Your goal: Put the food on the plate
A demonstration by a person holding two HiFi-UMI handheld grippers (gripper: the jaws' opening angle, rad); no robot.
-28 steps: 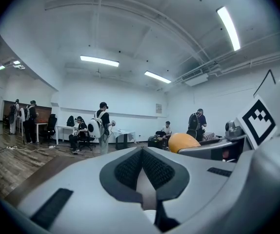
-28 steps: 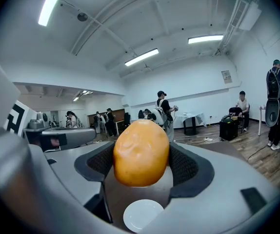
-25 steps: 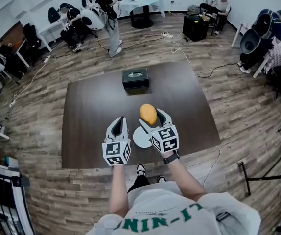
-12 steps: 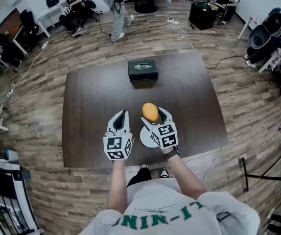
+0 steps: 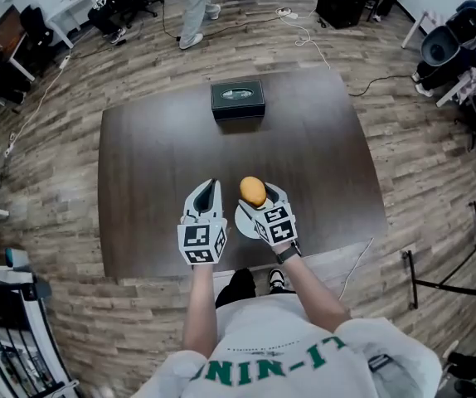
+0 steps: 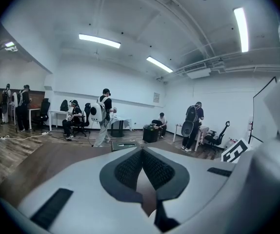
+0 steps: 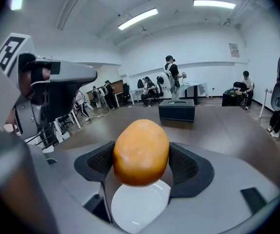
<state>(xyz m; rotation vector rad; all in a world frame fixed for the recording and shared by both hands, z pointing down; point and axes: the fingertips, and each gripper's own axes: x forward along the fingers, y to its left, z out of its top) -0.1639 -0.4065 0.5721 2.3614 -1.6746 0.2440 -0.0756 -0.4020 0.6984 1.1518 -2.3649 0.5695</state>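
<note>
Food (image 5: 254, 191) hangs over the table (image 5: 155, 156), just above the plate (image 5: 243, 220), clamped between the right gripper's (image 7: 141, 164) jaws. The left gripper (image 6: 142, 155) is closed and empty. Dropped from this height, the round food could roll off the plate.

A black rectangular box (image 5: 238, 99) sits upper centre on the dark wooden table (image 5: 155, 181); a round white plate (image 5: 245, 220) lies lower centre, rounded orange food (image 5: 253, 191) above it.

Wide bare table (image 5: 155, 164) L, R & ahead.
Only a black box (image 5: 238, 100) at far edge, centre, well apart; left gripper (image 5: 208, 186), jaws together, crowds plate (image 5: 243, 220) on its L side.
</note>
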